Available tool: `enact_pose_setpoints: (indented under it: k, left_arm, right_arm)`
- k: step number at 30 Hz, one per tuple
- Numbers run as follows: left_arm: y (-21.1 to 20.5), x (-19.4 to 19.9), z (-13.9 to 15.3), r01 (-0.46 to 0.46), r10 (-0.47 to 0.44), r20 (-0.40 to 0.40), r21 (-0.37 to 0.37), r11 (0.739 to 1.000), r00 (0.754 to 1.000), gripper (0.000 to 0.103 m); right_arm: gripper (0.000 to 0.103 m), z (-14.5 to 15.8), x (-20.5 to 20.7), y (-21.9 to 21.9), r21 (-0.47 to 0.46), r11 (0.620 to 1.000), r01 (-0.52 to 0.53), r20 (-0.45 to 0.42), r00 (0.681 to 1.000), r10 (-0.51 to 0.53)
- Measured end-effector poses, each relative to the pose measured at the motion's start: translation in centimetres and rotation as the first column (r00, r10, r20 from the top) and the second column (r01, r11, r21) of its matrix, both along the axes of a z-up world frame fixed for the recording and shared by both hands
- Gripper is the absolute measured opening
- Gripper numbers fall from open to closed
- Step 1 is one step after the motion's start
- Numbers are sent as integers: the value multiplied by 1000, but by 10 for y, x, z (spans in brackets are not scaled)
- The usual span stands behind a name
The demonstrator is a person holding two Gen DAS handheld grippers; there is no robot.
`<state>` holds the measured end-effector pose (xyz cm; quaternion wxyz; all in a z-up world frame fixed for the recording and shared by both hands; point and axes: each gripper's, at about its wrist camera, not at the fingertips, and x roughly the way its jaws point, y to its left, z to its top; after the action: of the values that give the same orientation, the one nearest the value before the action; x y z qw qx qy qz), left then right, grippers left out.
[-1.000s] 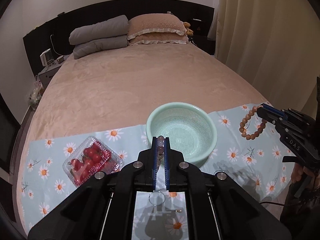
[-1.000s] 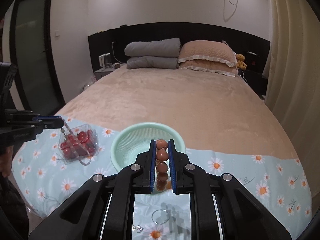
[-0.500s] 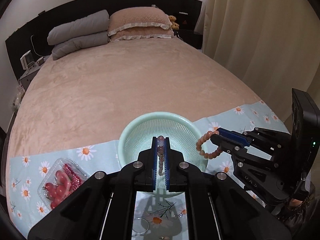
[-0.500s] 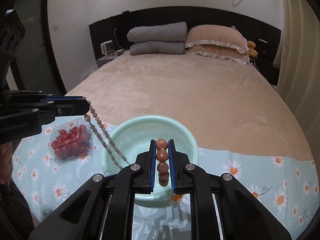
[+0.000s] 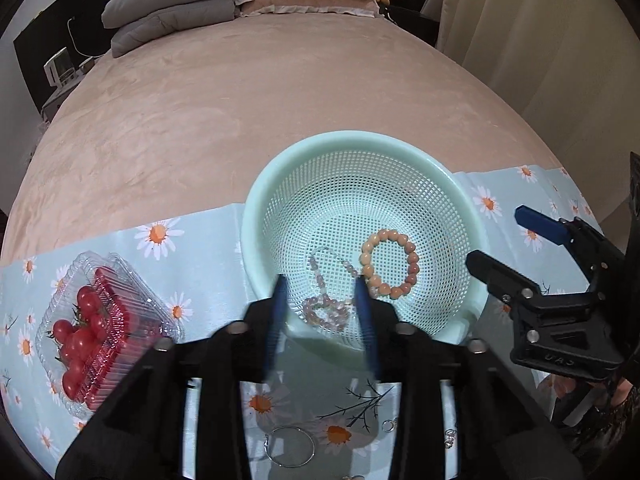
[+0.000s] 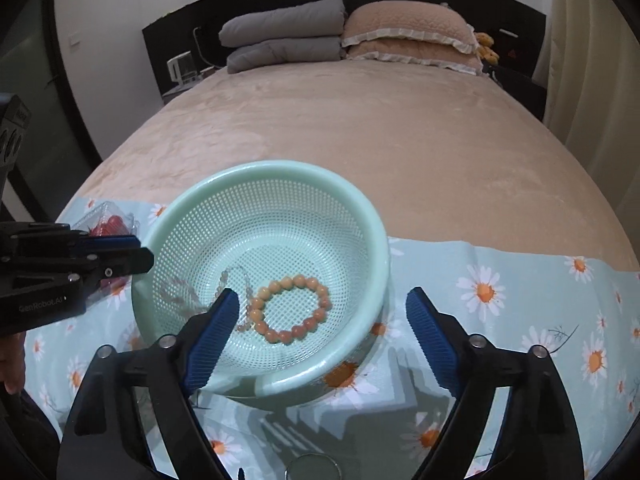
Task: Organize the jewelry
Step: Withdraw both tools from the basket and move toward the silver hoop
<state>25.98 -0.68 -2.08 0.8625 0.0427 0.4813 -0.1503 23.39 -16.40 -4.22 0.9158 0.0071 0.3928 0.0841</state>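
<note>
A mint green mesh basket (image 5: pixel 352 138) (image 6: pixel 272 168) stands on a daisy-print cloth (image 5: pixel 192 264) on the bed. On its floor lie an orange bead bracelet (image 5: pixel 413 268) (image 6: pixel 298 280) and, left of it, a pale pink bead strand (image 5: pixel 336 314) (image 6: pixel 222 278). My left gripper (image 5: pixel 320 284) hangs over the basket's near side. Its jaws are opening, blurred, with the strand lying loose below them. My right gripper (image 6: pixel 323 294) is also opening, wide, above the bracelet, and its pads touch nothing. Each gripper shows in the other's view: the right gripper (image 5: pixel 496 236), the left gripper (image 6: pixel 142 250).
A clear box of cherry tomatoes (image 5: pixel 96 332) (image 6: pixel 112 222) sits left of the basket. On the cloth's near edge lie a thin metal hoop (image 5: pixel 290 446) (image 6: pixel 312 468) and small rings (image 5: pixel 388 424). Beyond the cloth is beige bedding, with pillows (image 6: pixel 408 32) at the headboard.
Both grippers came down over the basket and went from shut to open. The bracelet left the right jaws and the pale strand left the left jaws; both now lie in the basket.
</note>
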Motion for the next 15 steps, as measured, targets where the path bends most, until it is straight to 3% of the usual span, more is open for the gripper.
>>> enact_pose_setpoints:
  k: [1,3,11,15]
  left_arm:
    - [2,-1,2,-11,11,15,4,1000,1000,80]
    - [9,-1,2,-38,38,28,-3,999,999,86]
    - [25,14,-32,-98,97,-67,-3,995,993,86]
    - [20,17,-48,-100,104,-90,52,994,990,86]
  right_arm:
    - [85,2,1,-2,2,1000,6,-3,1000,-6]
    - [86,2,3,-7,11,1000,26,-13,1000,-26]
    - [86,-19,11,-15,14,998,57,-78,995,-56]
    - [87,-30,15,-15,20,998,62,-111,992,-60]
